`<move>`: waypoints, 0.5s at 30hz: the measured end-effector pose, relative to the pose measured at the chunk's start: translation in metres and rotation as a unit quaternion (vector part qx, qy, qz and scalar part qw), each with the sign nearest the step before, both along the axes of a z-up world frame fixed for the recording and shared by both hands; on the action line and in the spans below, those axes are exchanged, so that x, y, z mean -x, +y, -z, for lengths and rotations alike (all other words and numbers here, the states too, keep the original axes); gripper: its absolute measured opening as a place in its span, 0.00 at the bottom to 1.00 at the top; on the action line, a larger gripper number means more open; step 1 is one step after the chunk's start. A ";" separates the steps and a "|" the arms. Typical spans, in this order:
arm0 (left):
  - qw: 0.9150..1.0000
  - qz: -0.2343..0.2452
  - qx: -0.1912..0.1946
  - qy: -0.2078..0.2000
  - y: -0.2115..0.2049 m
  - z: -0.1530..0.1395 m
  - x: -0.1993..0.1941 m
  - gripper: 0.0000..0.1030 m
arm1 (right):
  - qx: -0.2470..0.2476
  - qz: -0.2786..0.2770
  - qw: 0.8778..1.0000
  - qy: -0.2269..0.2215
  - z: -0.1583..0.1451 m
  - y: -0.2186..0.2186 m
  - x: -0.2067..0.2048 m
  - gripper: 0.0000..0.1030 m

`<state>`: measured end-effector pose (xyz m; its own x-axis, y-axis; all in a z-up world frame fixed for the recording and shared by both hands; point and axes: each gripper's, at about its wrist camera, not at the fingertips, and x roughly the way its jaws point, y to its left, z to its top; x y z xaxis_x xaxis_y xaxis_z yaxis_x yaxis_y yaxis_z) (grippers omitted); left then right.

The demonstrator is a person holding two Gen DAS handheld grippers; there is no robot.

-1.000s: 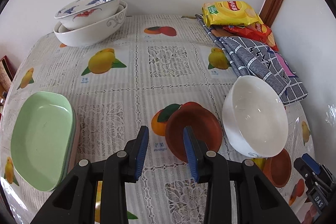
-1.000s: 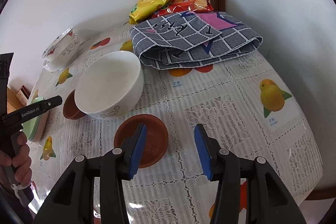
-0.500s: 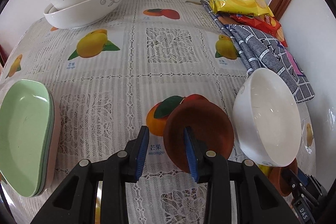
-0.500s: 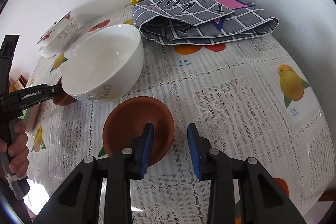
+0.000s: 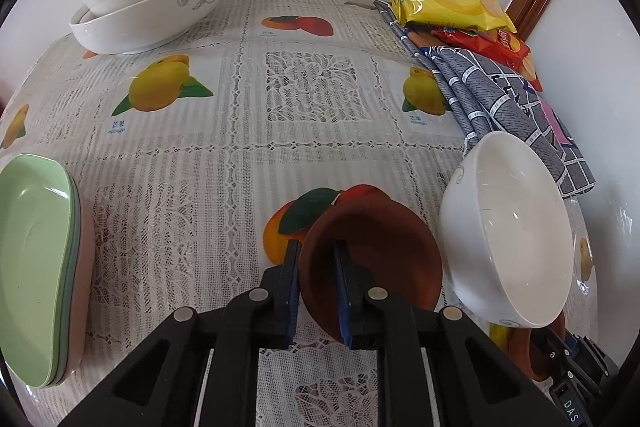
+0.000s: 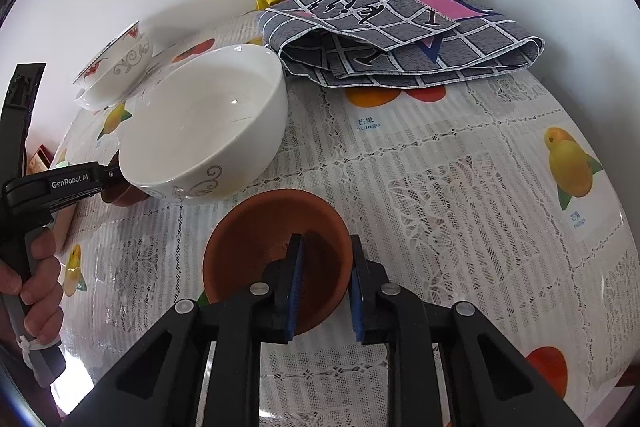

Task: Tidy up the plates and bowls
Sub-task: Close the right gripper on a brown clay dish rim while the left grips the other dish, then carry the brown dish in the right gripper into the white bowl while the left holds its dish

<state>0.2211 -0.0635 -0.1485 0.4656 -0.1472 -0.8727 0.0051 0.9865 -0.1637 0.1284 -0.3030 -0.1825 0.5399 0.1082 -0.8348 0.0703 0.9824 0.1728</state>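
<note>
Terracotta-brown and shallow, a small round clay saucer (image 5: 380, 259) sat on the lace-patterned plastic tablecloth printed with mangoes (image 5: 240, 155), and the left gripper (image 5: 316, 287) had just been closing on its near-left rim, one blue-padded finger outside the wall and the other inside the dish. The pads looked pressed against the rim, so the saucer was grasped. Being round, it had no long axis to speak of; its open side faced up, tipped slightly toward the camera.

A second brown clay saucer (image 6: 276, 251) lay just beside the large plain white ceramic bowl (image 6: 208, 131), on the tablecloth's near side in the right wrist view. The right gripper (image 6: 326, 287) had likewise just been closing, and its fingers straddled that saucer's right rim, left pad inside, right pad outside, clenched on the wall. This saucer also opened upward.

The white bowl stood upright between the two saucers, touching or nearly touching both. At the far left corner two decorated white porcelain bowls (image 5: 148, 7) were nested, the upper one tilted. A stack of pale green oval plates (image 5: 36, 263) rested at the left edge, its long axis running from near to far. Folded grey checked cloth (image 6: 400, 39) and yellow and red snack packets (image 5: 452, 3) lay by the wall. A hand (image 6: 36, 287) gripped the left tool's handle.
</note>
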 end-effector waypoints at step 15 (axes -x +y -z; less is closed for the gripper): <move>1.000 0.018 0.010 -0.015 0.010 -0.015 0.022 0.08 | 0.005 0.007 1.000 -0.022 -0.017 0.007 0.017 0.09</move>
<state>0.1991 -0.0536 -0.1334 0.4855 -0.1820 -0.8551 0.0451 0.9820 -0.1834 0.1115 -0.2962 -0.1659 0.5782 0.0915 -0.8108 0.0762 0.9833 0.1653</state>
